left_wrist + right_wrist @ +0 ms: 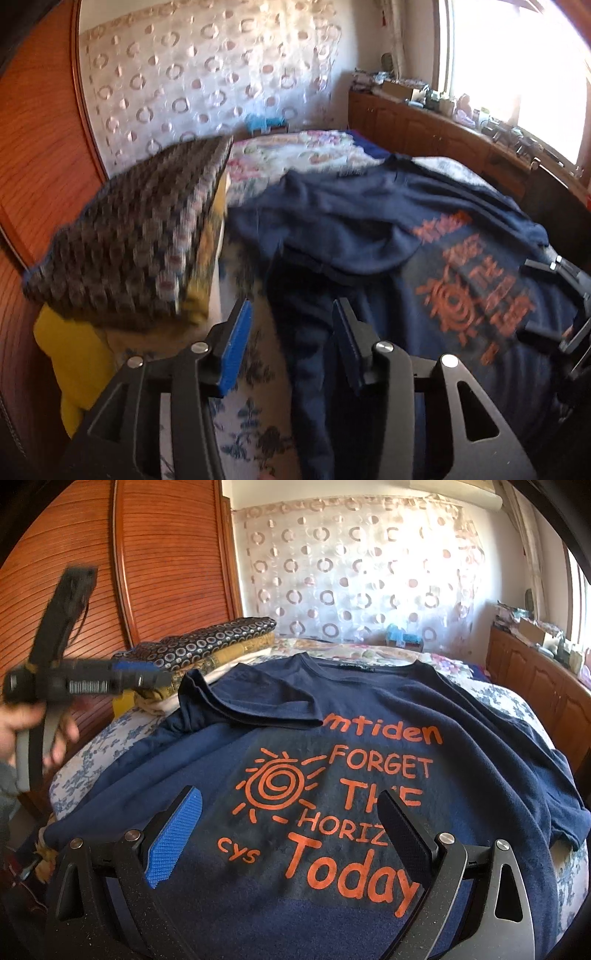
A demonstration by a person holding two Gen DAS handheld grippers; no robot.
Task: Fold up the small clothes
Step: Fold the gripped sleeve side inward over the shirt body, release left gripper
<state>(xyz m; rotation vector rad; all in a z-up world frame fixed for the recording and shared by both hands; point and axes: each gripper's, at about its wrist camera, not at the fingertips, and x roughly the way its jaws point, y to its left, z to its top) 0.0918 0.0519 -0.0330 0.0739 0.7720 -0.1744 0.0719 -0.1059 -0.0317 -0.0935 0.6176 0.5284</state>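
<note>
Navy T-shirt (369, 716) spread print-up across floral bedspread (85, 760), one sleeve folded inward over chest. Right gripper (291, 834) poised low above orange lettering, fingers wide, gripping nothing. Left gripper (291, 343) raised beside shirt's edge, fingers parted, empty; blurred in right view. Stacked folded fabrics (207, 646) near wooden wardrobe (166, 554); bare bedspread alongside.

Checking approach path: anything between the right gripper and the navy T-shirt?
Nothing visible. The right gripper is open right over the T-shirt print, with only shirt fabric between its fingers. The left gripper is off to the side, near the folded pile.
</note>
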